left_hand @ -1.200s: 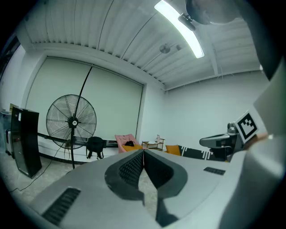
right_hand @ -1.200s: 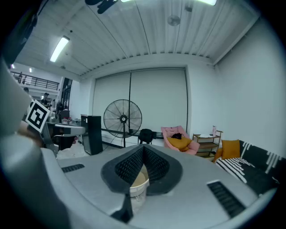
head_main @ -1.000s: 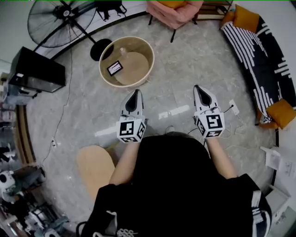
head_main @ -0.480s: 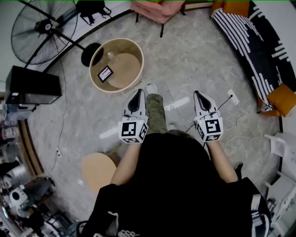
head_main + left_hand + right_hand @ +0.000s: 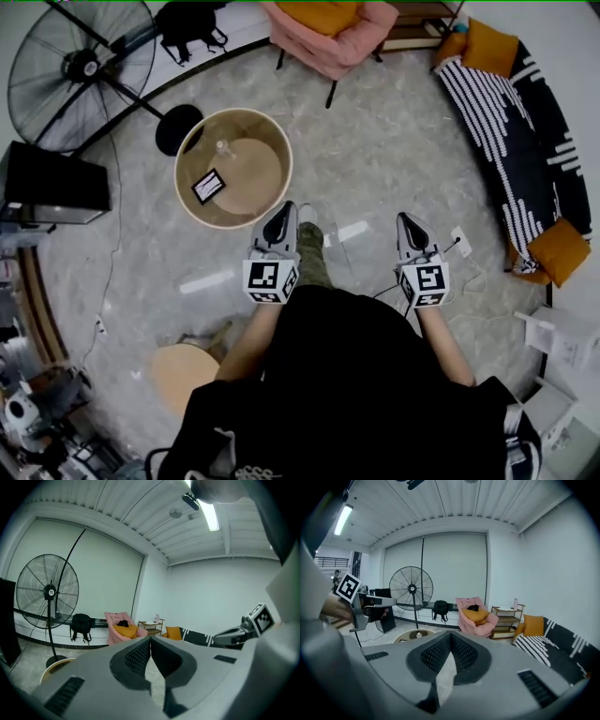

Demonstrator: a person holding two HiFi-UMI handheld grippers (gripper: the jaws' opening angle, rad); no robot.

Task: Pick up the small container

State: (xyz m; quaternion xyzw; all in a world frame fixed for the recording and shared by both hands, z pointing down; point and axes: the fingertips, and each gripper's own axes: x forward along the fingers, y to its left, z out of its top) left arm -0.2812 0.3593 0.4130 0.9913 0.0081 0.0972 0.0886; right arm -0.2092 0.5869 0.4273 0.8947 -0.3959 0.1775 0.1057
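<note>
A small clear container (image 5: 223,148) stands on a round wooden table (image 5: 274,161), ahead and to the left of me; in the right gripper view the container (image 5: 419,634) shows as a small pale thing on that table (image 5: 404,638). My left gripper (image 5: 280,210) hangs just short of the table's near rim, shut and empty, its jaw tips touching (image 5: 150,639). My right gripper (image 5: 407,218) is held level with it out to the right, over the floor, also shut with nothing in it (image 5: 450,634).
A dark card or phone (image 5: 208,185) lies on the table. A standing fan (image 5: 80,67), a black box (image 5: 52,178), a pink chair (image 5: 328,28), a striped sofa (image 5: 525,141) and a low wooden stool (image 5: 183,373) ring the marble floor. Cables (image 5: 469,272) trail at right.
The person has stepped forward; a leg and shoe now show between the grippers. The round table has slid left and lower in the head view, nearer the left gripper. Both grippers stay shut.
</note>
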